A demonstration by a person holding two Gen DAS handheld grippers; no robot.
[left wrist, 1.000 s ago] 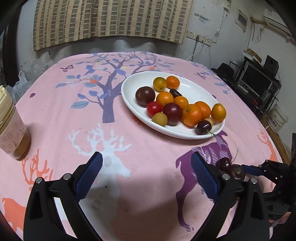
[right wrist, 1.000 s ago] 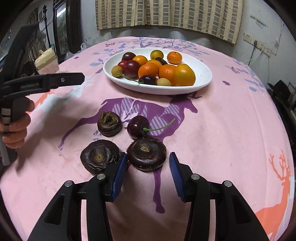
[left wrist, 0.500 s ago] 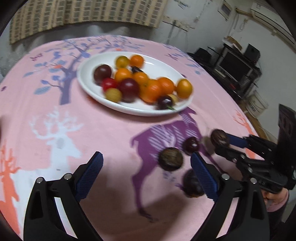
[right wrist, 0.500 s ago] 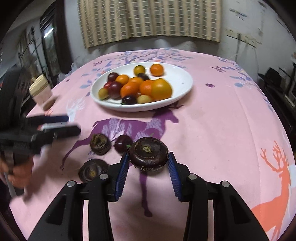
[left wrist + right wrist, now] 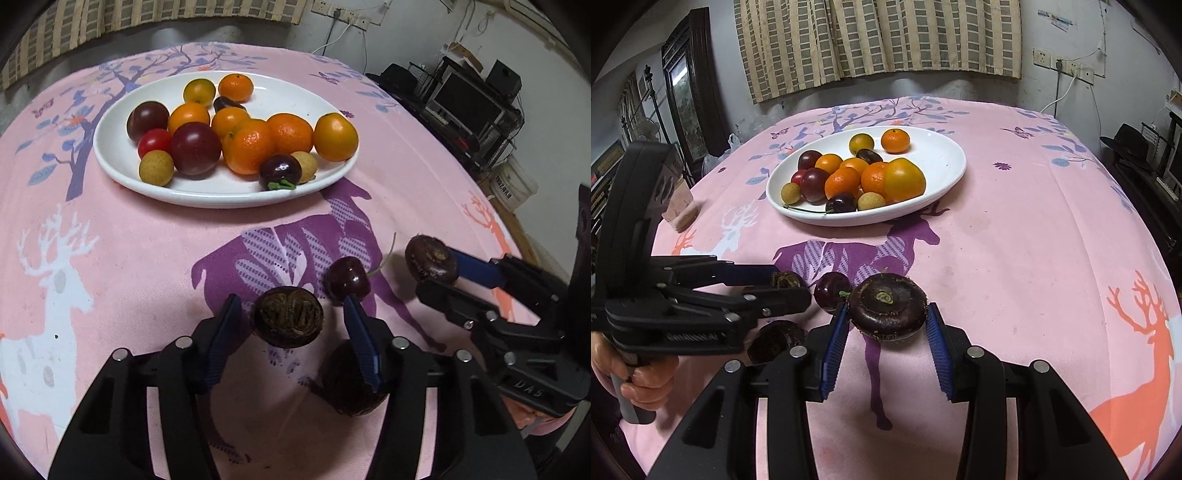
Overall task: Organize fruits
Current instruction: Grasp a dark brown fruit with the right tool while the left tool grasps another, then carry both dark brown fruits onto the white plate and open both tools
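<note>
Holding one dark water chestnut (image 5: 887, 306) clamped in our right gripper (image 5: 886, 332), we straddle another chestnut (image 5: 287, 316) with our left gripper (image 5: 291, 332), its fingers apart, near a cherry (image 5: 347, 281), the white plate (image 5: 229, 194) of fruit beyond.

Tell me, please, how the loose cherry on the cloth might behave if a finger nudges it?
The cherry looks round and glossy, so it would probably roll. Its thin stem may make it veer. The soft tablecloth should slow it.
</note>
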